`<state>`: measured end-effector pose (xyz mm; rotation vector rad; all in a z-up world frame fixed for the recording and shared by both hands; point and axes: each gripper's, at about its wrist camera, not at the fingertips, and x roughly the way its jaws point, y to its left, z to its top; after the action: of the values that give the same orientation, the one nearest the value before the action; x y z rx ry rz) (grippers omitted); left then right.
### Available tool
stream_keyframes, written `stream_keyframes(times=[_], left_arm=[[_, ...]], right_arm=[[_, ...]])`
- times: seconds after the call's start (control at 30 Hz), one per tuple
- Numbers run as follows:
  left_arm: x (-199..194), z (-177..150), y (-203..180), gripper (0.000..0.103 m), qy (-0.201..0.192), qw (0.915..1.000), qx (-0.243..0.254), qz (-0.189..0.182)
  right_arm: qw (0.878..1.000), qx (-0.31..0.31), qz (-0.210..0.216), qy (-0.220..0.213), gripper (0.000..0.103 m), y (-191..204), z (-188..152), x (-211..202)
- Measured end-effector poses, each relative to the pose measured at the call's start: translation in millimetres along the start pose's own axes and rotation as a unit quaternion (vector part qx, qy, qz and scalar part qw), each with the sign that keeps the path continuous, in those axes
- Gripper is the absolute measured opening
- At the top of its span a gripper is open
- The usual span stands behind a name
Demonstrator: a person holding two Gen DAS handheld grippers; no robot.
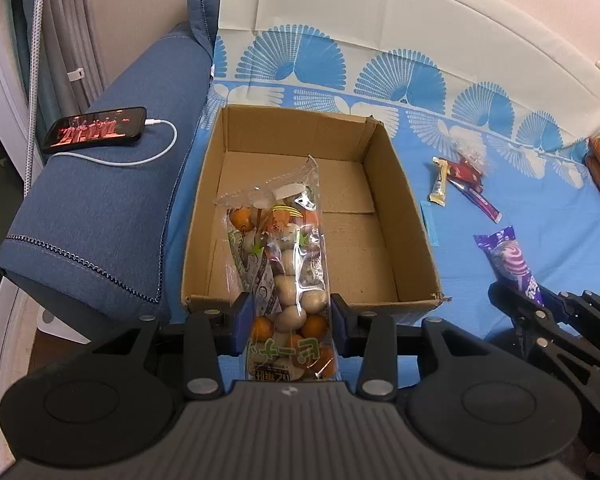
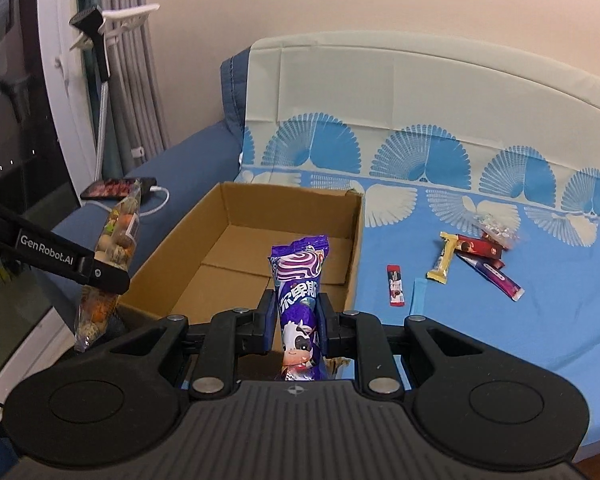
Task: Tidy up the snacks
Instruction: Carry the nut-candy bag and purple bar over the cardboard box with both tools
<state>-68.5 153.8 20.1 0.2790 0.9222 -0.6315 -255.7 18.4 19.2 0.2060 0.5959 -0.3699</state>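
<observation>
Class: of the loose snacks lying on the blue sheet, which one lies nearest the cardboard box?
The small red stick packet; it lies alone beside the box.

Blue sofa (image 1: 100,200) against pale wall (image 2: 340,0), patterned blue cloth (image 2: 500,320) over seat, grey curtain (image 2: 136,80) beside dark window (image 2: 12,120).

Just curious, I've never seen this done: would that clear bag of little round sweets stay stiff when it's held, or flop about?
Probably floppy: the bag is thin clear film, its top crinkling past the left gripper. The loose balls inside likely shift and sag, as the drooping lower end suggests.
</observation>
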Motion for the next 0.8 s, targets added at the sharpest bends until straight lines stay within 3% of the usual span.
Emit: stream_keyframes(times=[0.8], left_arm=[[2.8, 6.0, 19.9, 0.043, -0.011, 0.9997, -0.023, -0.002]], right_arm=[[0.999, -0.033, -0.011, 0.030, 0.022, 13.9, 2.9, 15.0]])
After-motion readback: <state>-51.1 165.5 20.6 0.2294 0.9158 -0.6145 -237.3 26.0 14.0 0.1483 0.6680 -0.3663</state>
